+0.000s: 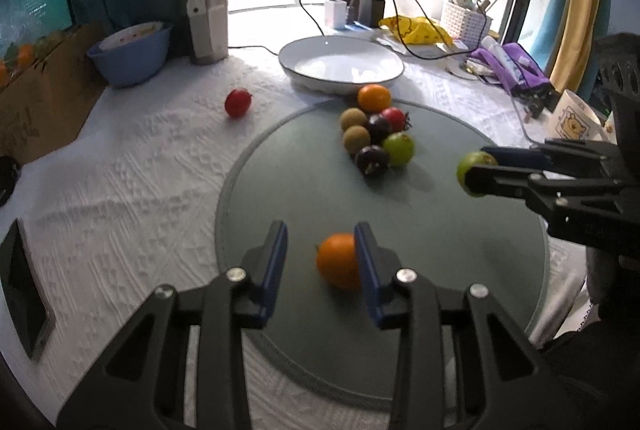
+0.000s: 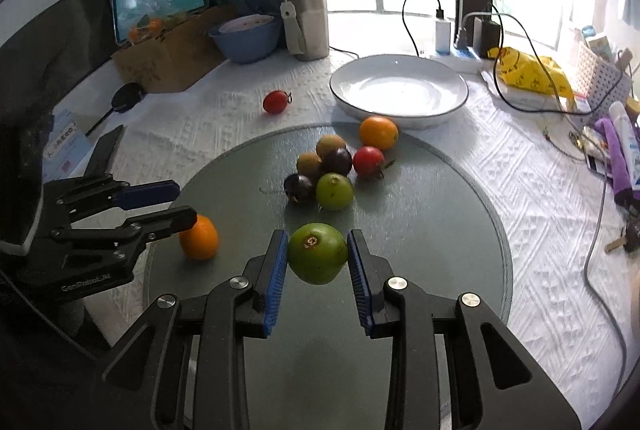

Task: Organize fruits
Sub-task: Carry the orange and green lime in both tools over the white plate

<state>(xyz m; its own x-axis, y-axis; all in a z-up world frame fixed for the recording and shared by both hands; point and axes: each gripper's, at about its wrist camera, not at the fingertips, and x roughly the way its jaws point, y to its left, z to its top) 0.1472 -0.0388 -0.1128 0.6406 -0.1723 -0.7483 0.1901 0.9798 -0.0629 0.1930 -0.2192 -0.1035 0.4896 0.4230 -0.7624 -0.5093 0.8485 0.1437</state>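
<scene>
Right tool [image 2: 317, 258], tilted downward, clamps green fruit [image 2: 318, 253] above mat [image 2: 440, 230].

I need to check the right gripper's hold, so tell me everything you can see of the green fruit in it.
The green fruit is round, smooth-skinned, yellowish green, with a small brown stem scar facing the camera. It sits clamped between the blue ribbed pads of the right gripper, one pad on each side, lifted clear of the grey round mat. Nothing else touches it. From the left wrist view it shows at the jaw tips.
</scene>
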